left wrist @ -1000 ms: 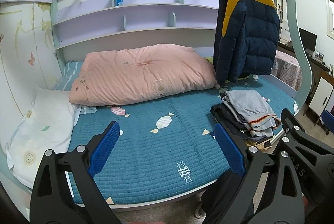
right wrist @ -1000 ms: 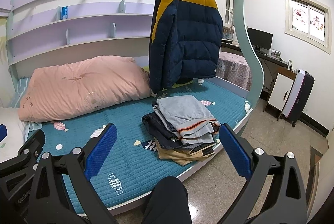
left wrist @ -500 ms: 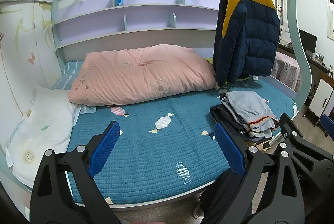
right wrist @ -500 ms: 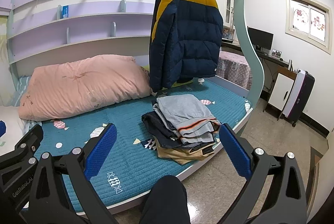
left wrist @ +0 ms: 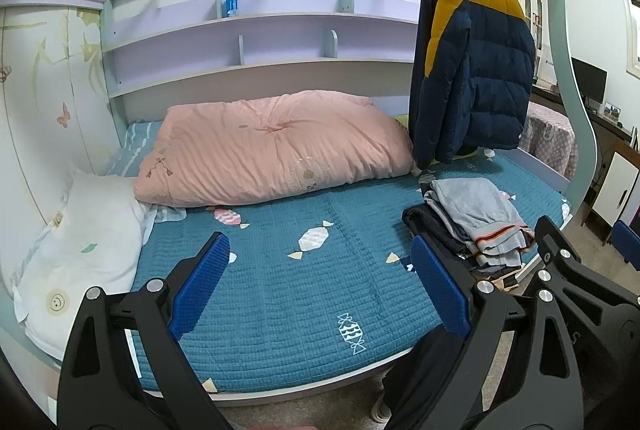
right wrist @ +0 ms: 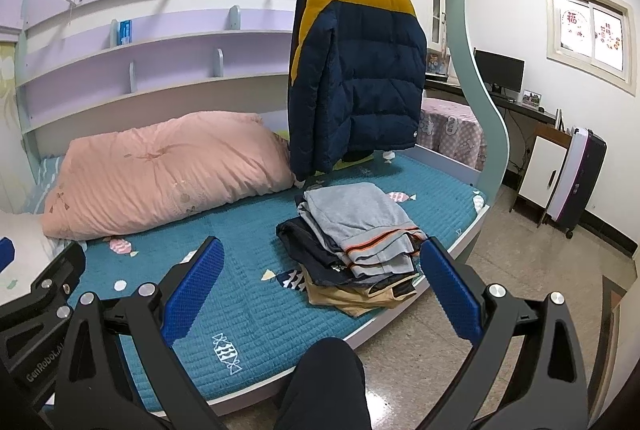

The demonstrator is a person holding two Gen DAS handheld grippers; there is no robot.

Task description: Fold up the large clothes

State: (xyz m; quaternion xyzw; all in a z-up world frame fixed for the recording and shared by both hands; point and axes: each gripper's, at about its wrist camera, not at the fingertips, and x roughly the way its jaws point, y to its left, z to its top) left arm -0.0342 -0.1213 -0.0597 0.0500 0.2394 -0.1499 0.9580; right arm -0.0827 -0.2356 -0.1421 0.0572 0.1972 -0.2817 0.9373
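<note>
On the right end of a quilted teal bedspread (right wrist: 256, 314), near the bed's front edge, a stack of folded clothes (right wrist: 356, 242) is seen, topped by soft grey knitwear with an orange-striped cuff over dark and tan layers. Above it, a puffy navy-and-mustard quilted jacket (right wrist: 360, 77) is hung from a rail. A rumpled pink duvet (left wrist: 272, 153) is bunched behind, a white pillow (left wrist: 84, 254) at the left. The left gripper (left wrist: 320, 286) and right gripper (right wrist: 320, 290) are held wide apart, gripping nothing, their textured blue pads (right wrist: 194, 286) short of the mattress.
</note>
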